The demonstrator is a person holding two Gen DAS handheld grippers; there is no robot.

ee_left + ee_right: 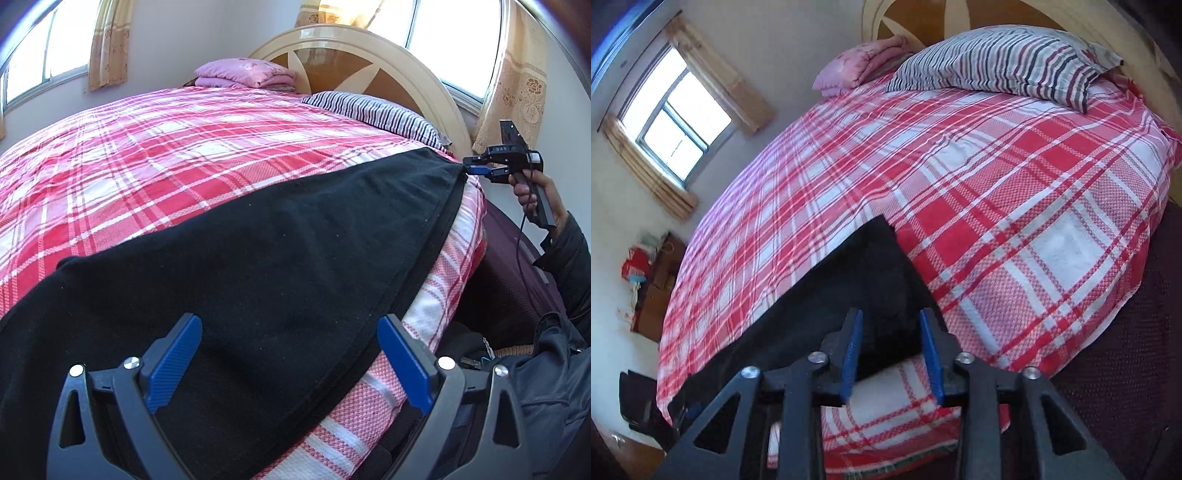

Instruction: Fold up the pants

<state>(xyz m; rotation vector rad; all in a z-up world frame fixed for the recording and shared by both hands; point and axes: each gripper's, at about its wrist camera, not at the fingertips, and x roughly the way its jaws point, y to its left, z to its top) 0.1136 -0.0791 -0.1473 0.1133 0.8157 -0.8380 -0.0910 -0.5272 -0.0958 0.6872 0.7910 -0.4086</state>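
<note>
Left wrist: left fingers (173,365) wide, empty over pants (258,240); right fingers (476,170) pinch corner at bed (469,229) edge.

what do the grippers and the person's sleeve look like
Both grippers, left and right, have black frames with triangular cutouts, silver rivets and ribbed blue pads on the jaws. The right one has a black pistol handle with a thin dark cable. The sleeve is dark.

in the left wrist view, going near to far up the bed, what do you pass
left gripper → black pants → red plaid bedspread → folded pink blanket → headboard
</note>
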